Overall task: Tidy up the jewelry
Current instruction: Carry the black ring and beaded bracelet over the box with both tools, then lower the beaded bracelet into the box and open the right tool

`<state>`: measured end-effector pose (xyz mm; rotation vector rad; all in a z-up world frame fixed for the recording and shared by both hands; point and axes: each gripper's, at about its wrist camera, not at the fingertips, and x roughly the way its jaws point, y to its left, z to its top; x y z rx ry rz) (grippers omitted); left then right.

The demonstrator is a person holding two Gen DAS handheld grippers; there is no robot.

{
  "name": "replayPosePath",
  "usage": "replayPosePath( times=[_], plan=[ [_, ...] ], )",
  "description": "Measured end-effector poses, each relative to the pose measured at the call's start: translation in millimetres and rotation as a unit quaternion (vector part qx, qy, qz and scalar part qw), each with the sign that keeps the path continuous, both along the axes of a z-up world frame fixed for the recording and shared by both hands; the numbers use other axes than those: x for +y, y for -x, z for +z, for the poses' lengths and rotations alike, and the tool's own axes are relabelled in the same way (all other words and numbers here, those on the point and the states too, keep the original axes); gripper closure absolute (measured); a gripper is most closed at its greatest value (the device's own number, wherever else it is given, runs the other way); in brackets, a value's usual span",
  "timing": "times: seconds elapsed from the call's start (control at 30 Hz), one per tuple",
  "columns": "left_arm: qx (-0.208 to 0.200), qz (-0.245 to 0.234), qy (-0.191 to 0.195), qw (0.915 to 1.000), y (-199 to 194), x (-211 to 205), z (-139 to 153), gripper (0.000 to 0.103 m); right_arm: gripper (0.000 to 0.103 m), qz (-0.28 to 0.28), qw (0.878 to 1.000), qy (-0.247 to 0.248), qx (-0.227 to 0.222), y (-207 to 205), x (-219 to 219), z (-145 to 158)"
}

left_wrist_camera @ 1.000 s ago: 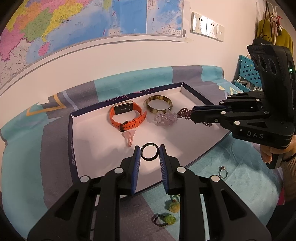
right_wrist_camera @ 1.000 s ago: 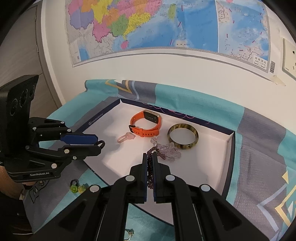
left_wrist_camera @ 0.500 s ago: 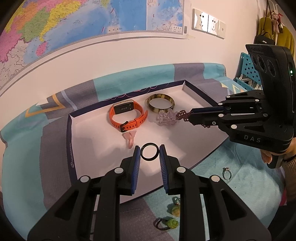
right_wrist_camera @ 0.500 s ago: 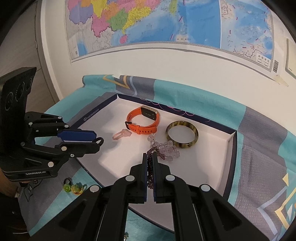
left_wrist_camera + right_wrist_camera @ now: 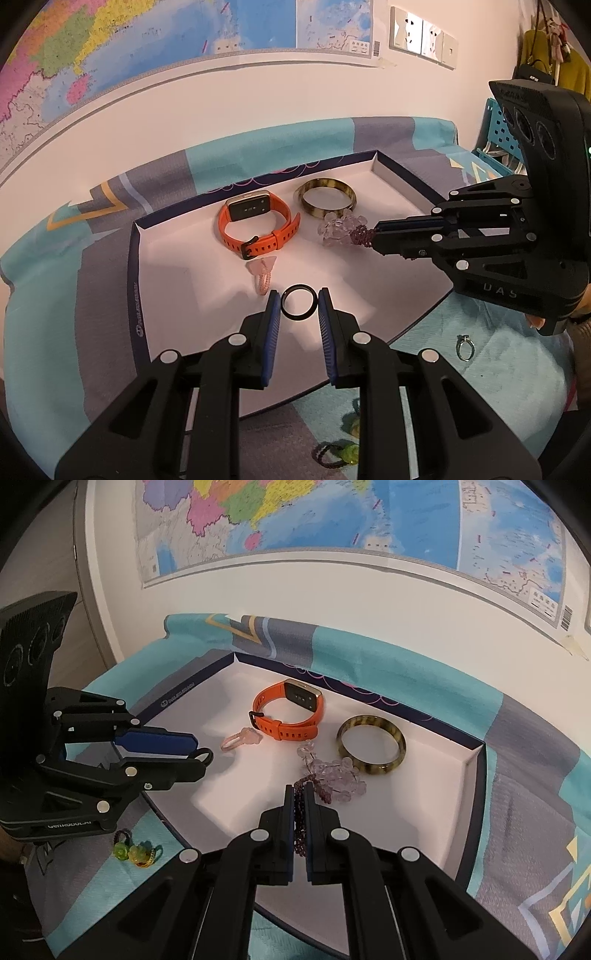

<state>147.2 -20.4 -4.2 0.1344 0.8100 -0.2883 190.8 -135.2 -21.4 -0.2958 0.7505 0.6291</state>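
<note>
- On the teal-and-grey patterned cloth [image 5: 498, 373] sits a shallow white cardboard tray with a dark blue rim [image 5: 402, 173], below a big coloured wall map [image 5: 332, 520].
- Over the tray's right side, the right gripper [image 5: 300, 794] has its 2 fingers pressed together on a dark purple beaded strand [image 5: 300, 823]; the strand's clear pale-lilac crystal cluster [image 5: 334, 771] rests on the tray floor, just beside the bangle.
- At the tray's near edge, the left gripper [image 5: 299, 306] is only narrowly parted, its 2 blue pads clamped on either side of a thin black ring [image 5: 299, 302].
- Toward the back lies an orange-strapped smartwatch [image 5: 255, 225], with a mottled amber-brown bangle [image 5: 325, 197] to its right.
- A small pink ring with a flower top [image 5: 263, 275] lies between watch and black ring.
- Outside the tray on the cloth: a silver ring [image 5: 463, 347], plus 2 beaded rings with green and yellow flowers [image 5: 135, 851].
</note>
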Motion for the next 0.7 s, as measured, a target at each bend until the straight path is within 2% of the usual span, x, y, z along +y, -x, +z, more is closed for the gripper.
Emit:
replayPosePath(
  times=[0.7],
  plan=[
    [0.019,0.01,-0.007,0.9997,-15,1,-12,0.082,0.099,-0.002,1.0,0.022,0.013,-9,7,-14]
  ],
)
